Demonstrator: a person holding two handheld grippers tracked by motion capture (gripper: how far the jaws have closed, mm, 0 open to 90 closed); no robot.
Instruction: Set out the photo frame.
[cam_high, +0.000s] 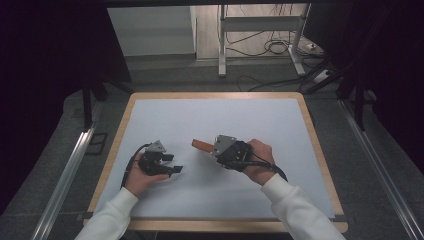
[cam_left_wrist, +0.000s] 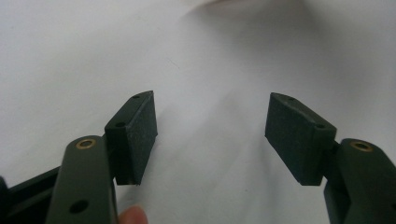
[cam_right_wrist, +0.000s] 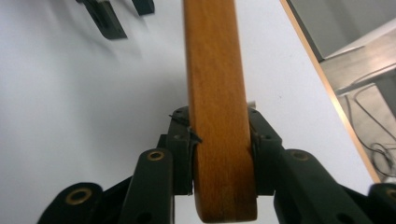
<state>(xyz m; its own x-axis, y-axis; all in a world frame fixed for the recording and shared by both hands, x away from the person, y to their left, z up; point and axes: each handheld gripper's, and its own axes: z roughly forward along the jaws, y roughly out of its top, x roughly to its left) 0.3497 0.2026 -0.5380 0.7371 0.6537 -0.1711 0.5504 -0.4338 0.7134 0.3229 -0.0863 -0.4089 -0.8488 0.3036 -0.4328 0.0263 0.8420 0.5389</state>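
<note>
A brown wooden block (cam_high: 201, 145) sticks out leftward from my right gripper (cam_high: 214, 148), near the middle of the white table top. In the right gripper view the wooden block (cam_right_wrist: 217, 116) runs up between the jaws, whose pads press on both its sides, so my right gripper (cam_right_wrist: 219, 154) is shut on it. My left gripper (cam_high: 172, 164) rests at the left of the table, held in a hand, pointing right. In the left gripper view my left gripper (cam_left_wrist: 210, 135) stands open, and just bare white surface lies between its pads (cam_left_wrist: 140, 135).
The white mat (cam_high: 220, 120) covers a table with a wooden rim (cam_high: 215, 95). Beyond the far edge stand a metal frame's legs (cam_high: 222, 45) and loose cables (cam_high: 272, 47) on the floor. Metal rails (cam_high: 75, 160) run along both sides.
</note>
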